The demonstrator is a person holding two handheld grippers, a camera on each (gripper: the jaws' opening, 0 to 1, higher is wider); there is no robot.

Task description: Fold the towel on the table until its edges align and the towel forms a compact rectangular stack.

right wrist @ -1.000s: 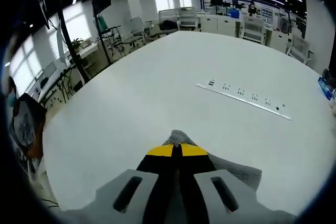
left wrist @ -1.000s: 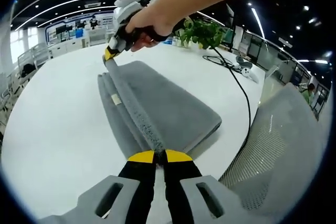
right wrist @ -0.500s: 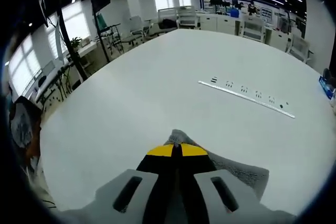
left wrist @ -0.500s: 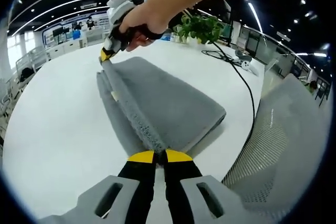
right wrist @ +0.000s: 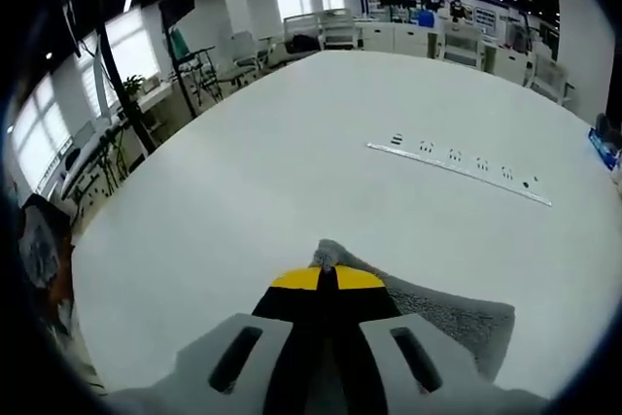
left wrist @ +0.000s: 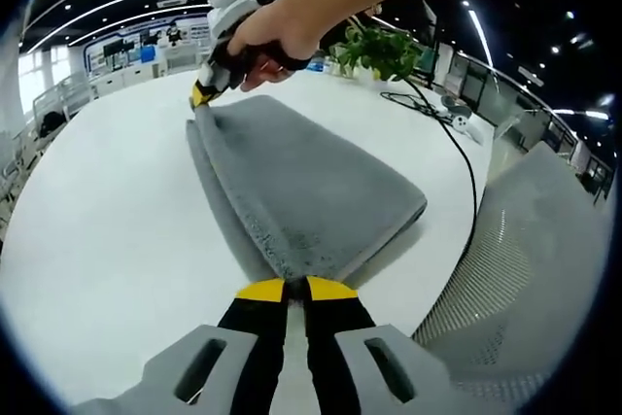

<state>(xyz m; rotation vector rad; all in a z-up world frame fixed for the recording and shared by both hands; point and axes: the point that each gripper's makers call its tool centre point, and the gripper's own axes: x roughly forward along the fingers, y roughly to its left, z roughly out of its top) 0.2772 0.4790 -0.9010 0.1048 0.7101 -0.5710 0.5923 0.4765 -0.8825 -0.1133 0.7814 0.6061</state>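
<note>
Both tools [left wrist: 289,289] [right wrist: 325,278] pinch opposite towel [left wrist: 301,191] corners.

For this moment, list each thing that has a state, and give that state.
Grey towel: folded over, pinched at two corners, lying on the white table.
Left gripper: shut on the towel's near corner.
Right gripper: shut on a towel corner.
Black cable: lying loose across the table.

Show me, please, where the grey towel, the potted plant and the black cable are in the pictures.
grey towel [left wrist: 311,191], left gripper view, middle of its top layer.
potted plant [left wrist: 381,50], left gripper view, its green leaves.
black cable [left wrist: 465,167], left gripper view, the stretch running along the table's edge.
</note>
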